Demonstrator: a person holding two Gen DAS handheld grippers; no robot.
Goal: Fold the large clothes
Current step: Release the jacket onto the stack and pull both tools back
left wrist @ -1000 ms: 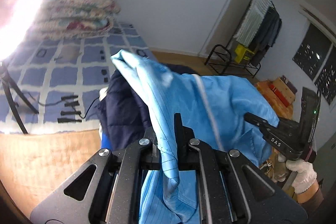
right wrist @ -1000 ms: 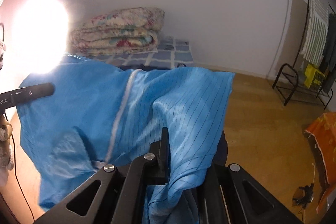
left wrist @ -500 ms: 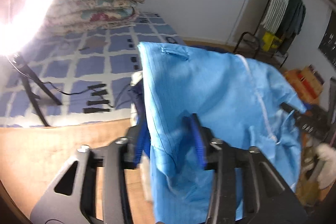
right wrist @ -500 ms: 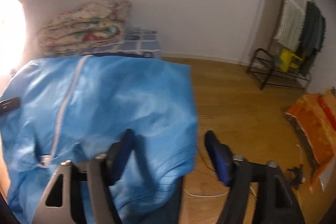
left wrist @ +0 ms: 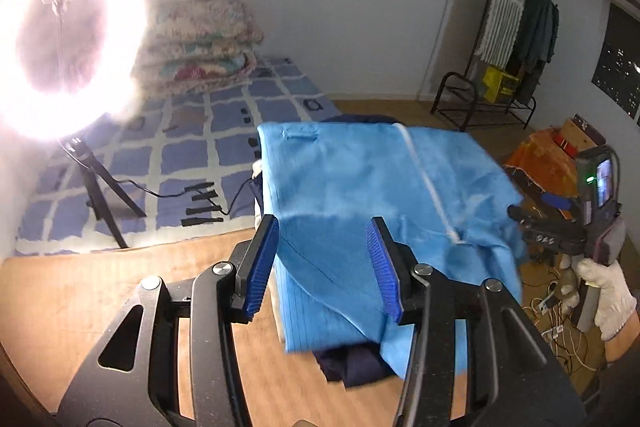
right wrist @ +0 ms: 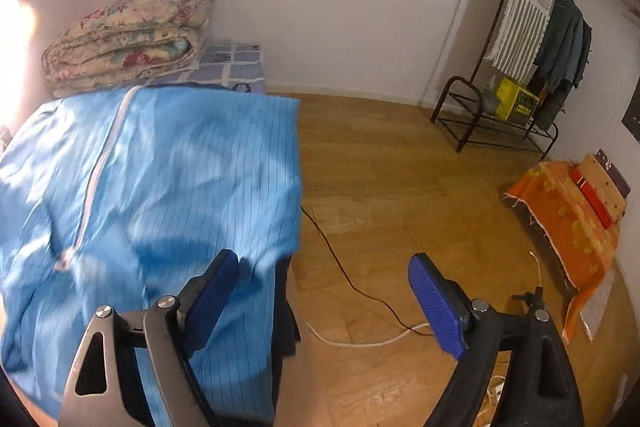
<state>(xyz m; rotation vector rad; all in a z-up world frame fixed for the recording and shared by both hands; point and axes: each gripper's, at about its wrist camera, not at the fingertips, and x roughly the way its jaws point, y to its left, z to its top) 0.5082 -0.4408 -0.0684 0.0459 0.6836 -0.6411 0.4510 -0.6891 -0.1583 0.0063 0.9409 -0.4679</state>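
Note:
A large light-blue garment (left wrist: 360, 195) with a white zipper lies draped over a dark navy garment (left wrist: 352, 367) on a raised surface; it also shows in the right wrist view (right wrist: 160, 195). My left gripper (left wrist: 324, 263) is open with blue pads, just in front of the garment's near edge, holding nothing. My right gripper (right wrist: 320, 303) is open and empty beside the garment's right hanging edge; its body also shows at the right of the left wrist view (left wrist: 560, 227).
A bright ring light on a tripod (left wrist: 68, 35) stands left. A blue checked mat (left wrist: 200, 147) holds folded quilts (right wrist: 128, 35). A clothes rack (right wrist: 532, 39) stands by the wall. An orange cloth (right wrist: 568, 219) covers a low box. Cables (right wrist: 360, 291) cross the wooden floor.
Both grippers opened and let go of the blue garment, which dropped and settled flat over the navy one. Both grippers have pulled back from it.

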